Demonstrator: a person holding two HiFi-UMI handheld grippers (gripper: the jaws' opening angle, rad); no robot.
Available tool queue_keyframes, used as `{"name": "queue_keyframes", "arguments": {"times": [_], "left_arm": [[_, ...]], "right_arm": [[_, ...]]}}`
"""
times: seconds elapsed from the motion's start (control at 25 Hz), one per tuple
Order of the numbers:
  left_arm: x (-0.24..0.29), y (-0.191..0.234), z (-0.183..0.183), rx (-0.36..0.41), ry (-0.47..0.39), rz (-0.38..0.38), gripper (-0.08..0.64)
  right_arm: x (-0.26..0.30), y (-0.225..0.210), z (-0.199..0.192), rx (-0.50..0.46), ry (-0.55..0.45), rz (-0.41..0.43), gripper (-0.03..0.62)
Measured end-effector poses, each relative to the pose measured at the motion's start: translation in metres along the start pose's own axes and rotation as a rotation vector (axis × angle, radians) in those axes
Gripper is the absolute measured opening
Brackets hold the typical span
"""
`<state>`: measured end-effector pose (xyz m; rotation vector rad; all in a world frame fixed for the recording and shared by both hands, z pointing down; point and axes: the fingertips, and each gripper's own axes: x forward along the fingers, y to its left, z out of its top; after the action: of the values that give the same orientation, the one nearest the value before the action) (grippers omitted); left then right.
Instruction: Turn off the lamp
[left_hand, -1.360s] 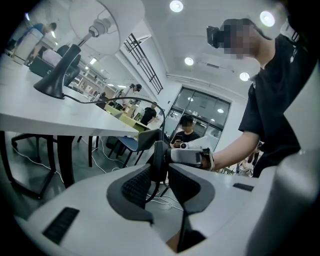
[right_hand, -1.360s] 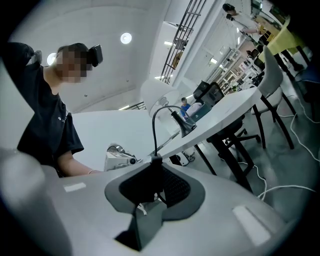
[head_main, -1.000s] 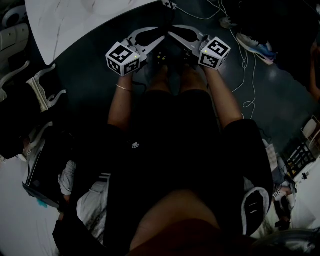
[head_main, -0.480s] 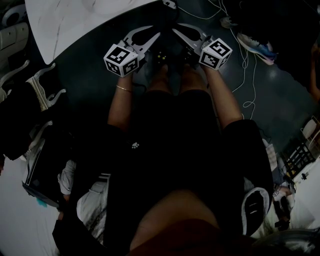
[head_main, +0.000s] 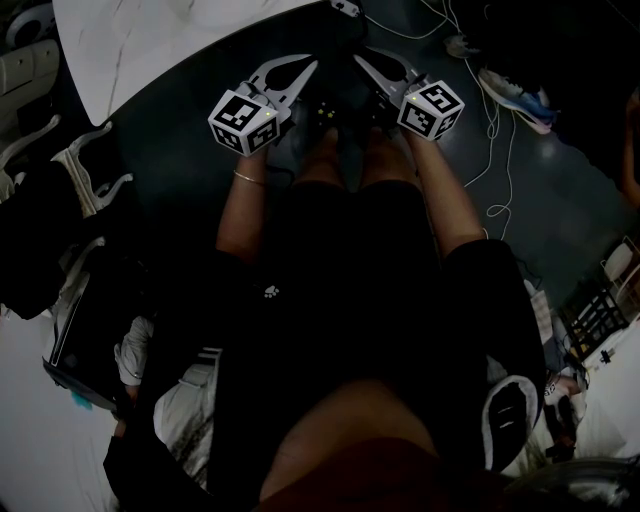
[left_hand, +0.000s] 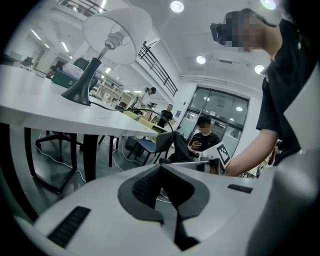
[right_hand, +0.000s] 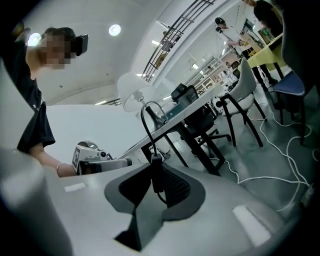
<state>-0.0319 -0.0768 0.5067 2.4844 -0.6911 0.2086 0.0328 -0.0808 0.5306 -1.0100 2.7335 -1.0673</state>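
Right claw is clamped on the small black inline switch of the thin black cord, which drops from the white table. Left claw has just been closing; its pads are together with nothing between them. White-shaded lamp with dark cone base stands on the table, well apart from both claws.

Judged: the closed left tip serves as a poker. Hold the switch steady, press squarely on its button, and avoid tugging the cord.

Button face not visible. Head view too dark to show the switch. Whether the bulb is lit is unclear.
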Motion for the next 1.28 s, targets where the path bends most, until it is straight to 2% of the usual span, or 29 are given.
{"name": "queue_keyframes", "arguments": {"times": [0.88, 1.28], "left_arm": [[0.0, 0.003, -0.004, -0.026, 0.023, -0.009, 0.006], [-0.001, 0.004, -0.004, -0.033, 0.021, -0.01, 0.006]], "right_arm": [[-0.009, -0.034, -0.031, -0.006, 0.089, -0.178, 0.063], [-0.011, -0.04, -0.027, 0.018, 0.059, -0.211, 0.063]]}}
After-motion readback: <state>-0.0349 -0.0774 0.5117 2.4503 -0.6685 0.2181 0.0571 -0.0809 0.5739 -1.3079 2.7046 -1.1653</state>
